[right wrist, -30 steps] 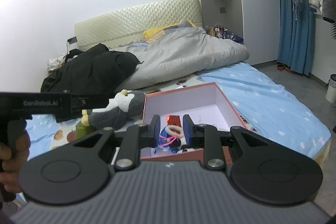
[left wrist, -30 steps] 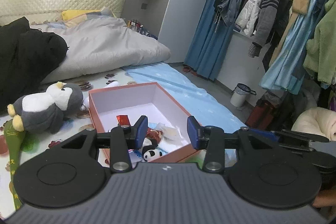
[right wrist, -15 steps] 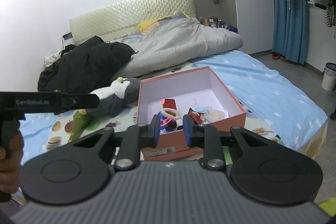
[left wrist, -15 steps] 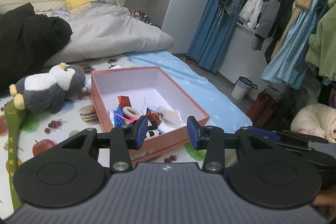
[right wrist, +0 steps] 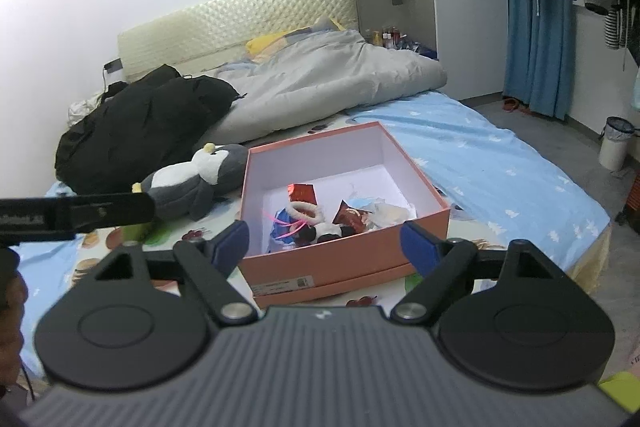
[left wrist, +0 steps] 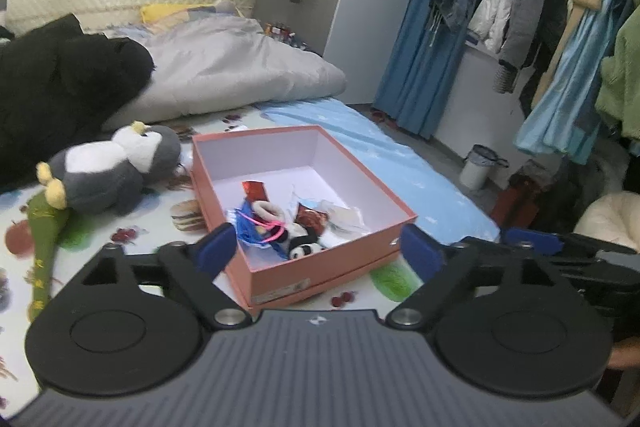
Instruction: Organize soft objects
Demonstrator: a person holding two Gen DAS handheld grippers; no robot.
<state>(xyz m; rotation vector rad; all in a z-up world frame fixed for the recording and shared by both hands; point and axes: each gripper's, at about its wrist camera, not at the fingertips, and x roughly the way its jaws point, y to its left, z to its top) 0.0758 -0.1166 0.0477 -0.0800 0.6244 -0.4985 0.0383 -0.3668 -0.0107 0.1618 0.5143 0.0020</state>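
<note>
An open pink box (left wrist: pixel 362 169) (right wrist: pixel 416 173) sits on the bed and holds several small soft items: a panda toy (left wrist: pixel 306 250) (right wrist: pixel 326 230), a white scrunchie (left wrist: pixel 269 209) (right wrist: pixel 306 211), red packets and a blue item with pink strings. A grey and white penguin plush (left wrist: pixel 116 169) (right wrist: pixel 192 183) lies left of the box. My left gripper (left wrist: pixel 318 253) is open and empty, just short of the box's near side. My right gripper (right wrist: pixel 325 241) is open and empty, also in front of the box.
A black coat (left wrist: pixel 52 83) (right wrist: pixel 136 131) and a grey duvet (left wrist: pixel 236 67) (right wrist: pixel 324 87) lie at the head of the bed. A green soft item (left wrist: pixel 44 243) lies by the penguin. Clothes (left wrist: pixel 552 7) hang on the right above a small bin (left wrist: pixel 478 167).
Both grippers have opened wide and drawn back from the box. The box now shows whole in front of both.
</note>
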